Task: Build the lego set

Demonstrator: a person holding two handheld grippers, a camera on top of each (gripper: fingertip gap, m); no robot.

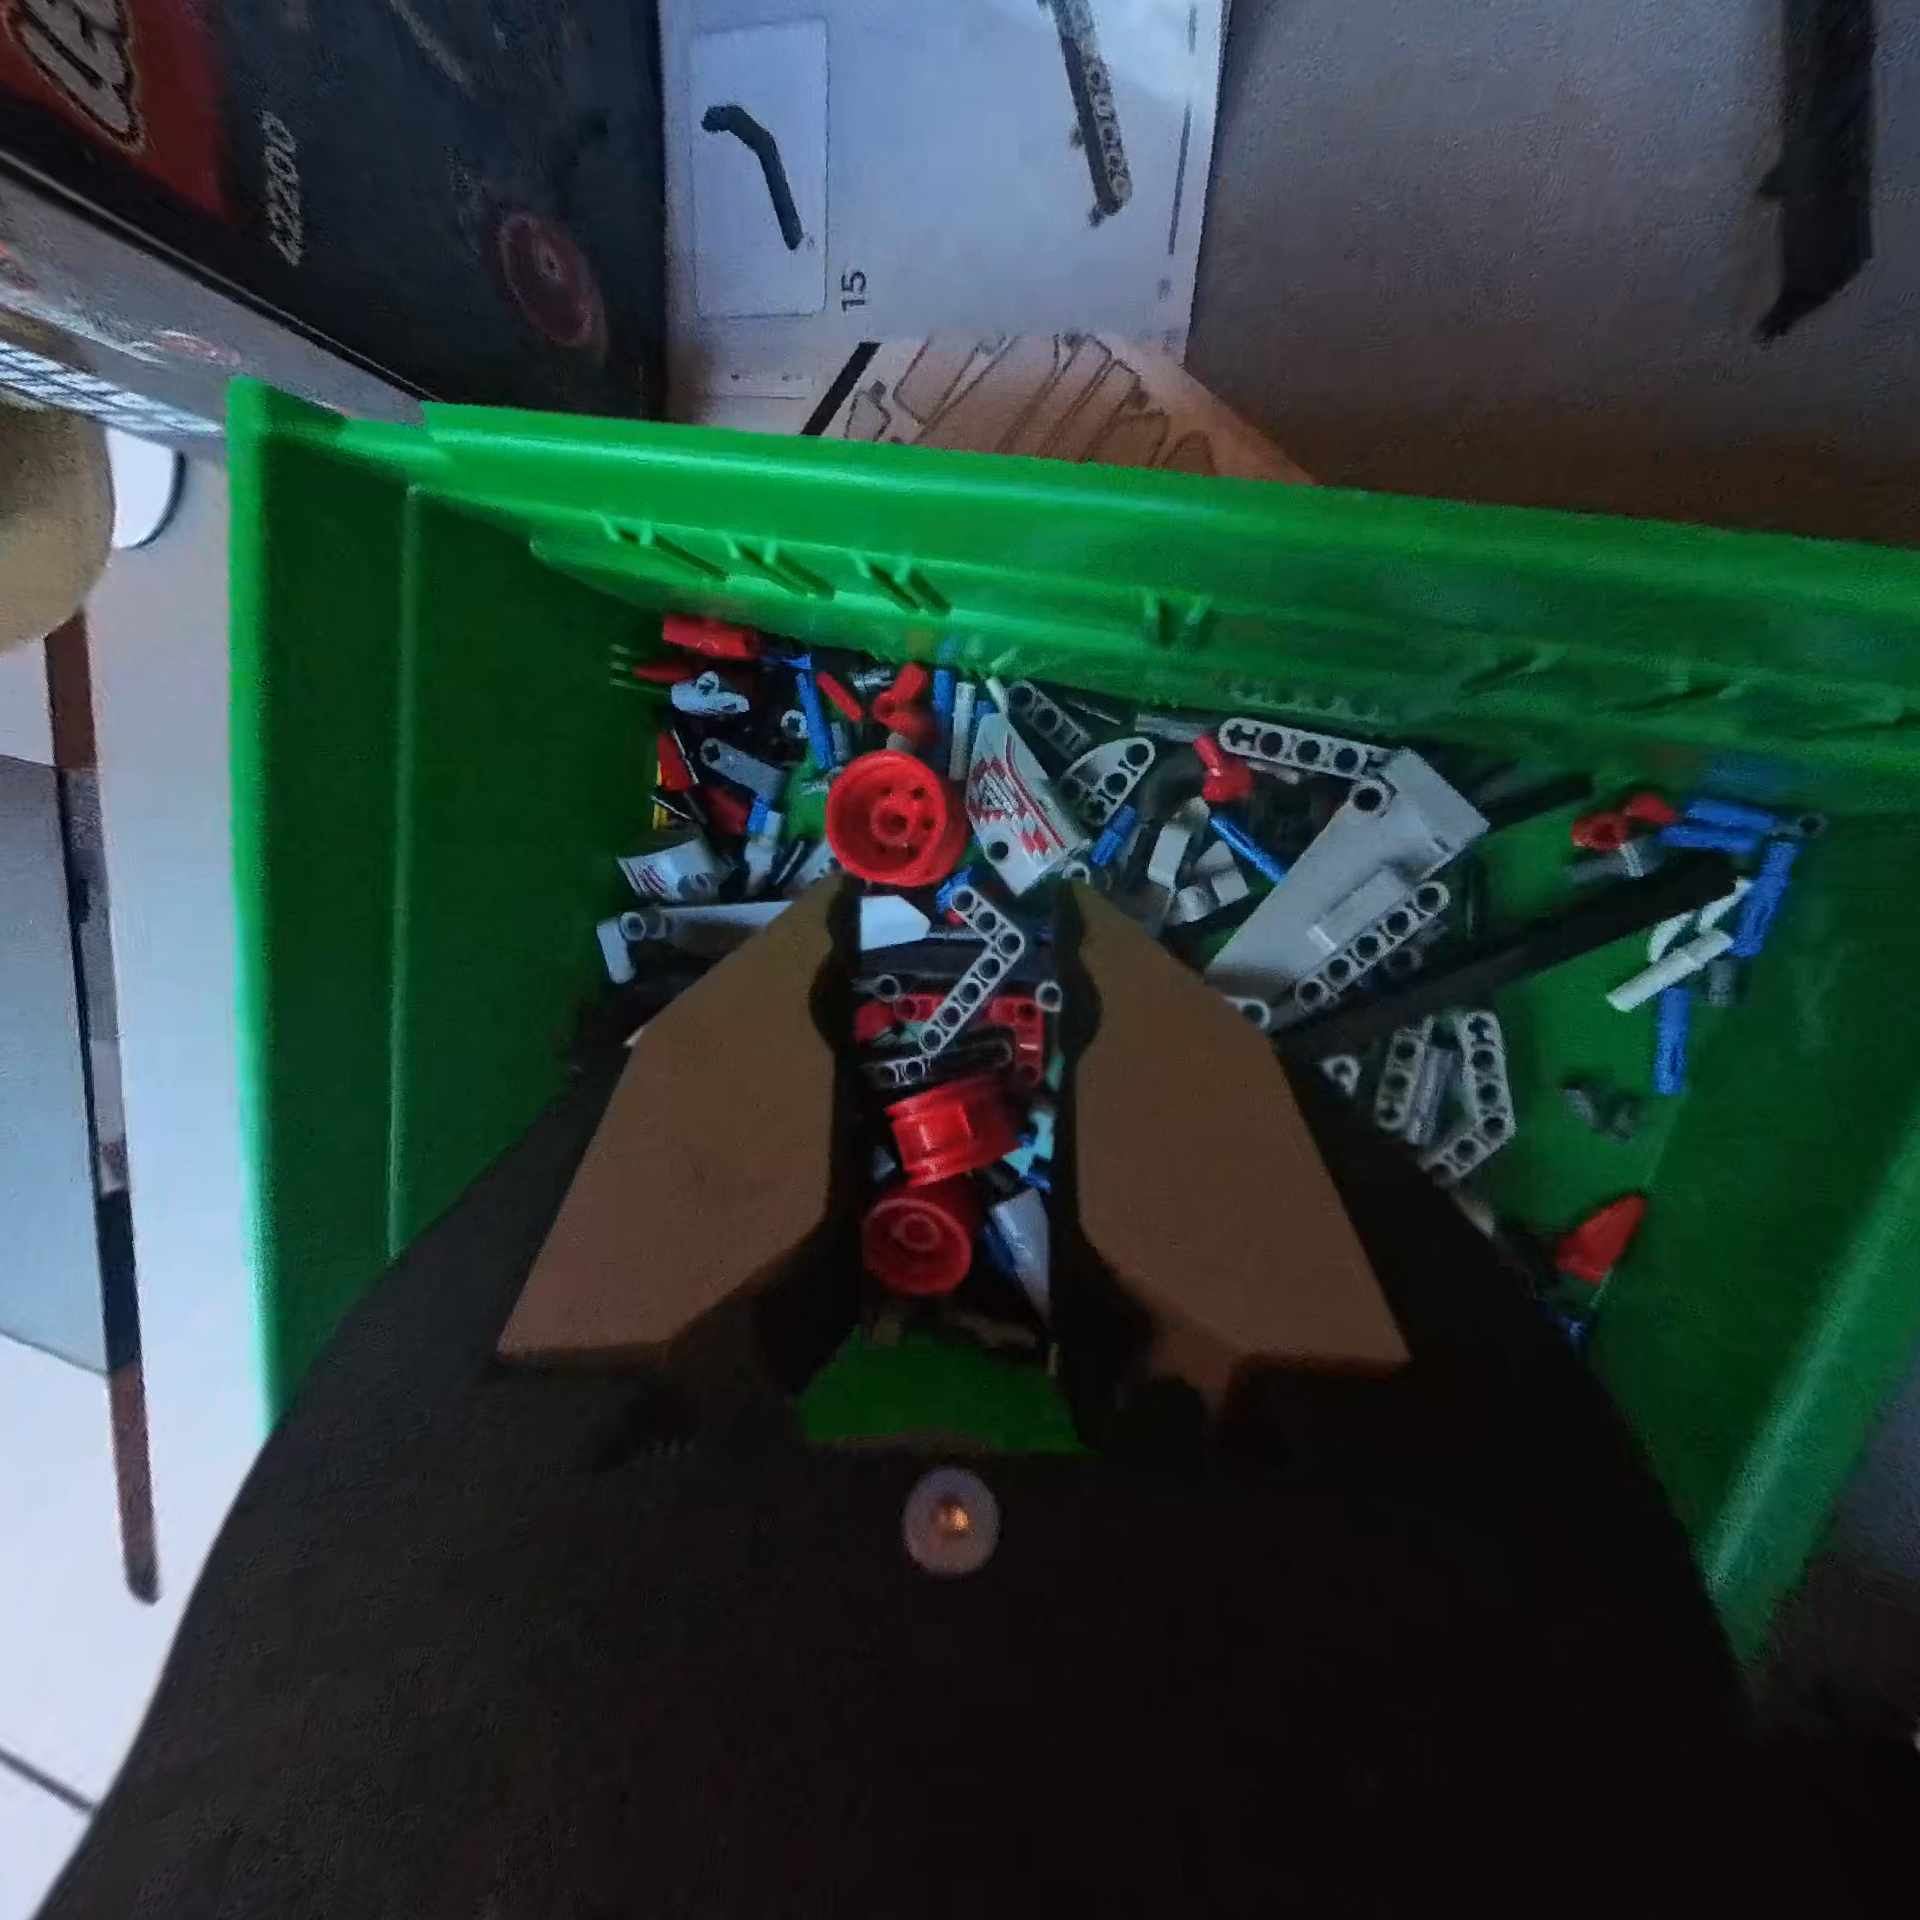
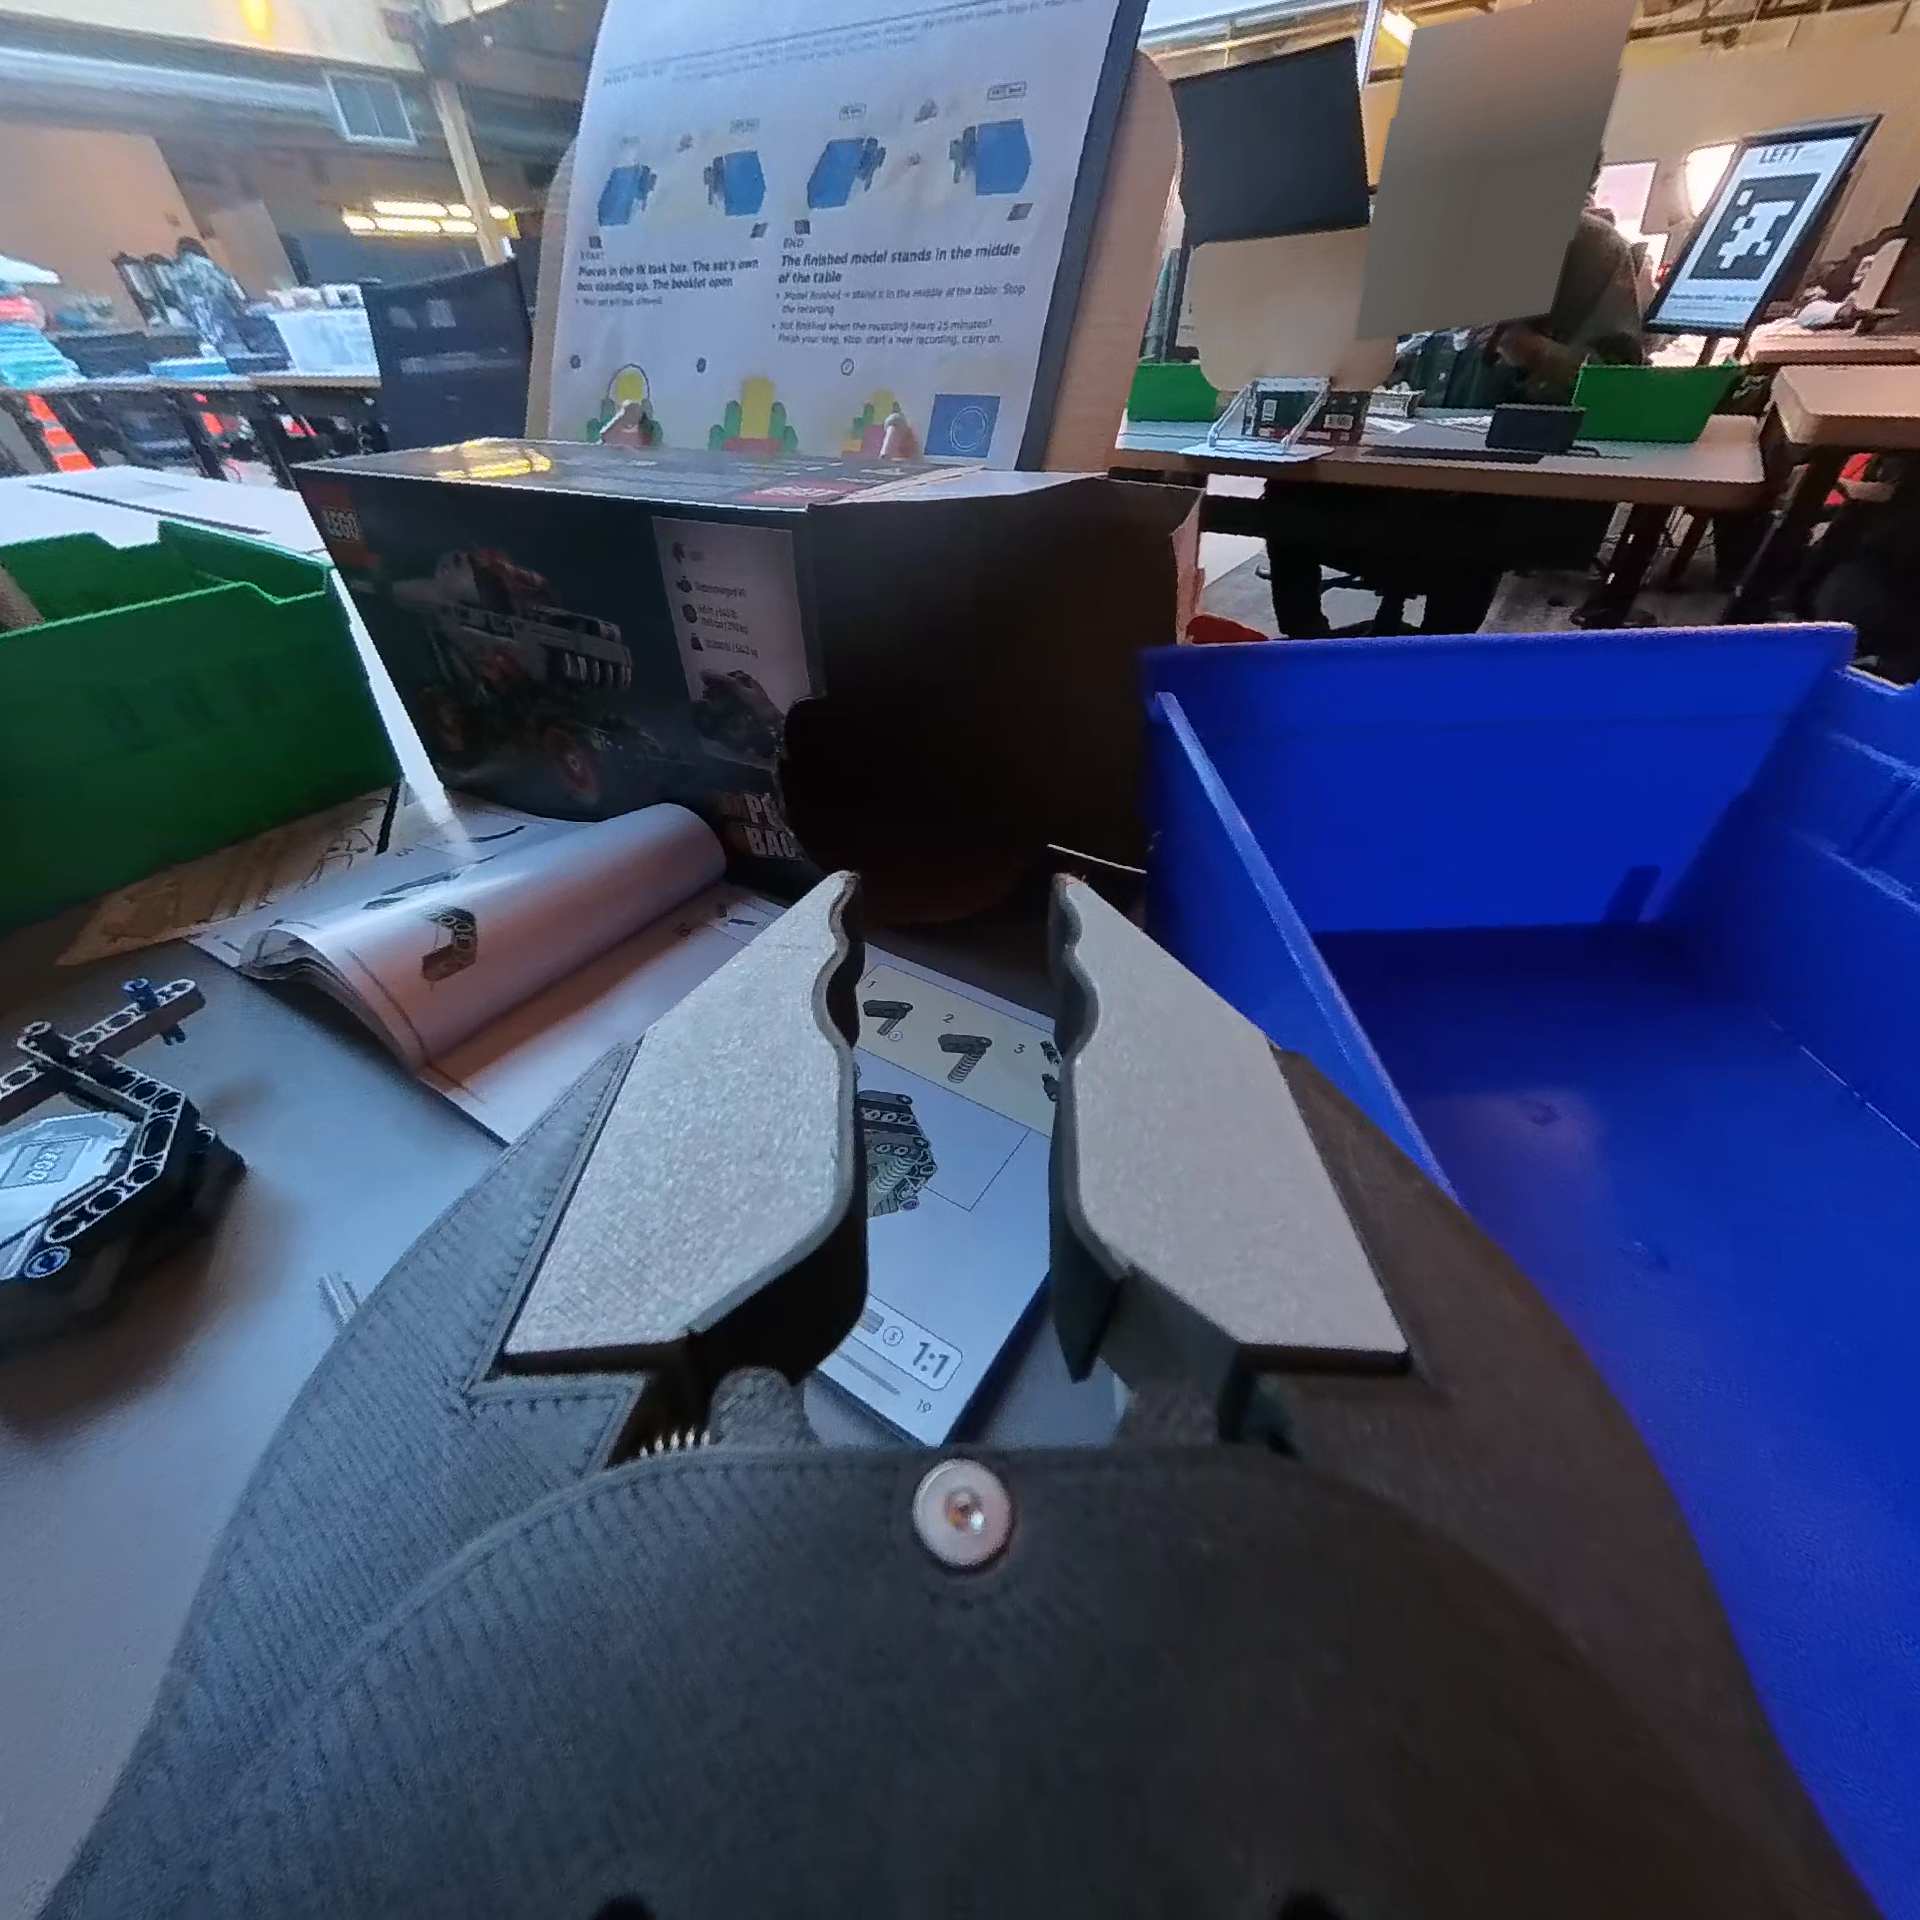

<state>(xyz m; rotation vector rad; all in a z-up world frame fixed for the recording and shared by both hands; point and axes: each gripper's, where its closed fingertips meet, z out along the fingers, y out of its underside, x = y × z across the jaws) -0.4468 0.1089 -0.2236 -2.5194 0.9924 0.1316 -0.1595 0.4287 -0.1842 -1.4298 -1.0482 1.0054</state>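
Two grippers, both parted and empty. Left gripper (image 1: 951,894) hangs over the green bin (image 1: 322,831), nose down into the loose lego pieces (image 1: 1299,914) — red wheel hub (image 1: 896,818) just ahead of the tips, more red hubs and a grey angled beam (image 1: 971,977) between the fingers. Right gripper (image 2: 954,904) hovers above the open instruction booklet (image 2: 540,966) on the worktop (image 2: 343,1164), beside the blue bin (image 2: 1558,790), which looks empty. Partly built black frame (image 2: 94,1153) sits at far left of the worktop, well apart from both grippers; set box (image 2: 623,623) stands behind the booklet.

Likely step: pick the next part. Pile is dense — best to check the part against the booklet first, come down on one that lies on top, straddle its narrow side, close slowly so neighbours don't lift with it.
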